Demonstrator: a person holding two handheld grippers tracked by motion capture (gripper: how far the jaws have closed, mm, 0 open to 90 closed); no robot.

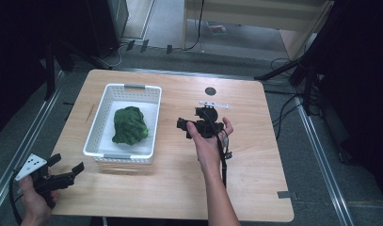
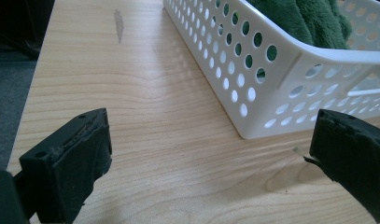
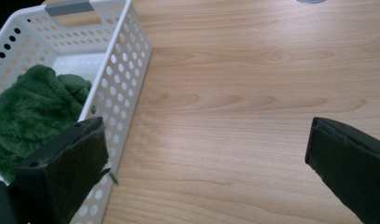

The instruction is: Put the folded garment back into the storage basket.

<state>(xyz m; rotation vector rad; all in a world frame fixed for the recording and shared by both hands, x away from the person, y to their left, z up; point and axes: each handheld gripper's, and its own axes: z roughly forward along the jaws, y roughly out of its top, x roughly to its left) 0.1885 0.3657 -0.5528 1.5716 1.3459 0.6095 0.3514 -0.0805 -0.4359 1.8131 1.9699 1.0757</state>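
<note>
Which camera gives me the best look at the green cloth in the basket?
The high view: the whole green cloth lies bunched in the white basket. The right gripper view shows part of it; the left gripper view shows just its edge over the rim.

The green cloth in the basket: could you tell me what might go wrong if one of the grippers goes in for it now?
The green cloth lies bunched in the white basket, so open jaws might pinch only a fold. The basket looks light; a tug could drag it. The right gripper beside it might clip its rim.
</note>
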